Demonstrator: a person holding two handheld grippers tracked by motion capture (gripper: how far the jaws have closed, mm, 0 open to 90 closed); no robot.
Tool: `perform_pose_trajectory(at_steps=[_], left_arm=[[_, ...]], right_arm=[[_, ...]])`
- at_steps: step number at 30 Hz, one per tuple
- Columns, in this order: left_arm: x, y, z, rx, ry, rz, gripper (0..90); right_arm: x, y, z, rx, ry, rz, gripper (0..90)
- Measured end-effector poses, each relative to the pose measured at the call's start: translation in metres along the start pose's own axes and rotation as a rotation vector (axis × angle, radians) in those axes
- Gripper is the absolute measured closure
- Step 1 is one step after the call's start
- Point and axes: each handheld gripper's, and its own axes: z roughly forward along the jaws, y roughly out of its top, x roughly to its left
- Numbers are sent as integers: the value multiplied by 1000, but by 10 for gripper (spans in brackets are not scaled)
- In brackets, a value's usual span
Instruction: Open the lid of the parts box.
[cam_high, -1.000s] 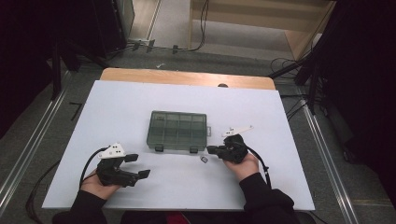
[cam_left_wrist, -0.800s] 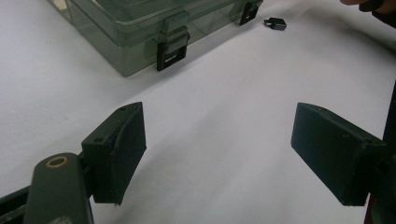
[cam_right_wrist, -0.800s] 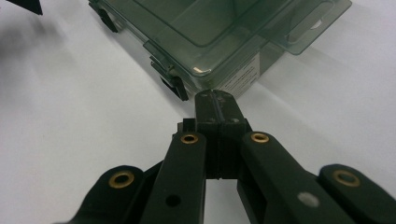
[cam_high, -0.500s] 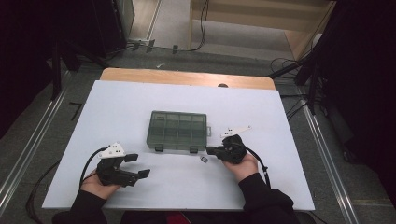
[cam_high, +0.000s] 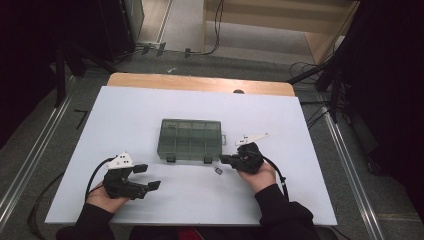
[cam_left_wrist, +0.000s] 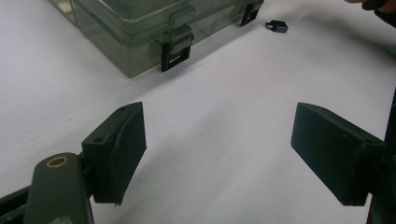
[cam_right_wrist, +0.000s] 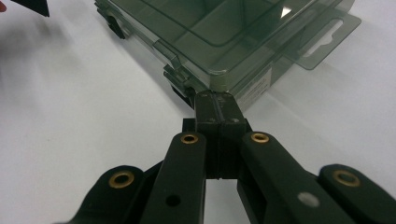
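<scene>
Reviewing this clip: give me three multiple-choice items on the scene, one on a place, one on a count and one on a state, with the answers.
1. Where does the small black piece lie?
A. on the white table, just in front of the box
B. inside the box
C. between the left gripper's fingers

2. How many black latches are on the front of the compartment box?
A. one
B. two
C. four

3. How does the right gripper stand?
A. fingers wide apart
B. fingers closed together, tips at the box's front right corner
C. clamped on the small black piece

Answers:
1 A: the high view shows it on the table near the box's front right latch.
2 B: two latches show on the front edge.
3 B: the right gripper view shows the fingers pressed together; the left gripper is the open one.
</scene>
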Motion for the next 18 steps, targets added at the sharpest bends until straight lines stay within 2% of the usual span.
perform_pose_trajectory(at_steps=[18], left_arm=[[1, 0, 1, -8, 4, -6, 186]], right_arm=[[3, 9, -4, -40, 9, -16, 880]])
